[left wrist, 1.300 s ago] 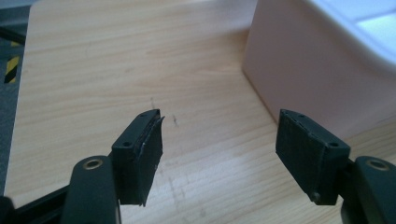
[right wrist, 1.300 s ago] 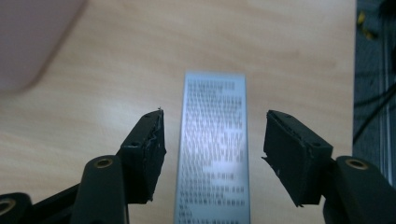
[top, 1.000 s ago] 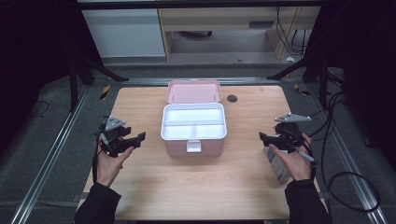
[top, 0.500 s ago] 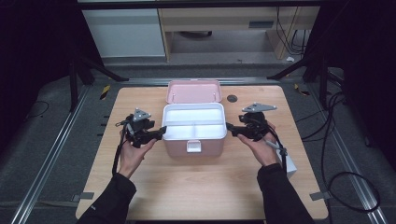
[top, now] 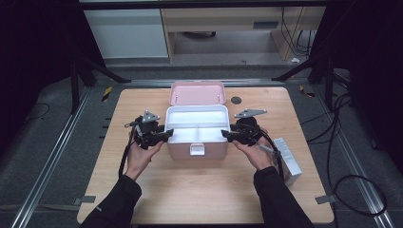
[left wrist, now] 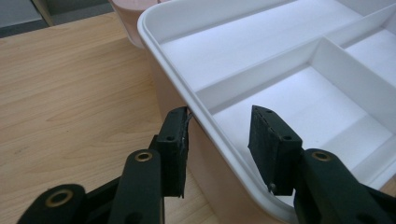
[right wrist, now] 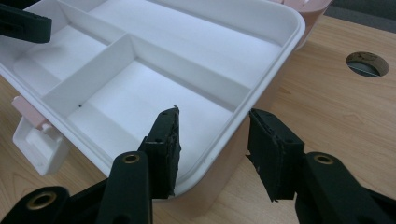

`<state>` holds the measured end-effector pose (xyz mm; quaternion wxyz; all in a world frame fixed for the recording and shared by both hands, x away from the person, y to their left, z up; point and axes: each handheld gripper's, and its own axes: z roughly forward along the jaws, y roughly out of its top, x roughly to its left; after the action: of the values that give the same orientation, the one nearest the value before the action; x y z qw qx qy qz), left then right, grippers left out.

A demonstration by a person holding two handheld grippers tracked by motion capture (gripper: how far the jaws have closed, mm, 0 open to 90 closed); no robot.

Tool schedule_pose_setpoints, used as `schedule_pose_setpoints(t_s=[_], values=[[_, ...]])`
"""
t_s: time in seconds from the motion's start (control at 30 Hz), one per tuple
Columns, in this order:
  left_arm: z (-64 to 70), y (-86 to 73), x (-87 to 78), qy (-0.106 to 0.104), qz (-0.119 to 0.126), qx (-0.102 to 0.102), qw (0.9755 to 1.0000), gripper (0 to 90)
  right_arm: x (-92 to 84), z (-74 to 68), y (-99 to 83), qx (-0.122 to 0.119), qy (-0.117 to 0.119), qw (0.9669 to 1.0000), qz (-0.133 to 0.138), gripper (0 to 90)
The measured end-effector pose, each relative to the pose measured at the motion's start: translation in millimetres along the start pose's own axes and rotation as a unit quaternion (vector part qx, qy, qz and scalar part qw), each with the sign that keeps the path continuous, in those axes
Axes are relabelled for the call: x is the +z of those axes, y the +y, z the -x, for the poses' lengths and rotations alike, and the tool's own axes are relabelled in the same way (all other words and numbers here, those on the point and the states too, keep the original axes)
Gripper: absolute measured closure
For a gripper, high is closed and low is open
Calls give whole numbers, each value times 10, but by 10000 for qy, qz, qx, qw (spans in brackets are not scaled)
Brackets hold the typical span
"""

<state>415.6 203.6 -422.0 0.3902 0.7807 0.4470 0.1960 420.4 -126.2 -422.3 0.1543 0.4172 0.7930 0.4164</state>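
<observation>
A pink box (top: 177,150) stands mid-table with its lid (top: 197,93) swung open at the back. A white divided tray (top: 196,110) sits in it. My left gripper (top: 165,134) straddles the tray's left rim (left wrist: 154,42). One jaw is against the pink outer wall, the other hangs inside over a compartment with a gap. My right gripper (top: 227,135) straddles the right rim (right wrist: 285,51) the same way, one jaw inside and one outside, apart from the wall. Both pairs of jaws have just been closing around the rim. The gripper midpoints are left gripper (left wrist: 219,116) and right gripper (right wrist: 215,115).
A white carton (top: 287,160) lies on the table by the right forearm. A round cable hole (top: 236,100) sits behind the box on the right, the same hole (right wrist: 367,63) beside the lid. The box's white latch (top: 197,149) faces the front edge.
Both hands moved inward from the table's sides to the box's left and right ends. The jaws now straddle the tray rim and stand narrower than before.
</observation>
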Motion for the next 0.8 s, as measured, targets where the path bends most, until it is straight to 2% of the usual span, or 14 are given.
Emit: schedule_pose_setpoints(t_s=[0.2,0.3,0.43,0.47,0.5,0.53,0.63,0.73,0.8], values=[[31,-8,-31,13,-87,1,10000,593,-37,-49,-24,136,11,9998,-107,540],[82,-39,-69,40,-86,59,9999,591,-69,-80,-40,71,-36,9999,-151,543],[98,-61,-59,-40,-188,207,9996,557,-103,-100,-67,33,-42,9999,-156,531],[97,-54,-64,-40,-163,193,9997,536,-106,-96,-63,-63,-44,9999,-117,522],[76,-15,-120,-78,-115,243,9996,500,-132,-89,-38,-212,-179,9996,-89,502],[76,-15,-120,-78,-115,243,9996,492,-132,-89,-38,-212,-179,9996,-89,502],[14,62,-265,-183,113,211,9995,477,-209,-36,0,-309,-211,9992,151,470],[-51,128,-371,-376,202,369,9984,465,-282,55,43,-341,-214,9987,297,439],[-91,164,-395,-487,158,520,9973,461,-331,107,89,-416,-271,9980,388,418]])
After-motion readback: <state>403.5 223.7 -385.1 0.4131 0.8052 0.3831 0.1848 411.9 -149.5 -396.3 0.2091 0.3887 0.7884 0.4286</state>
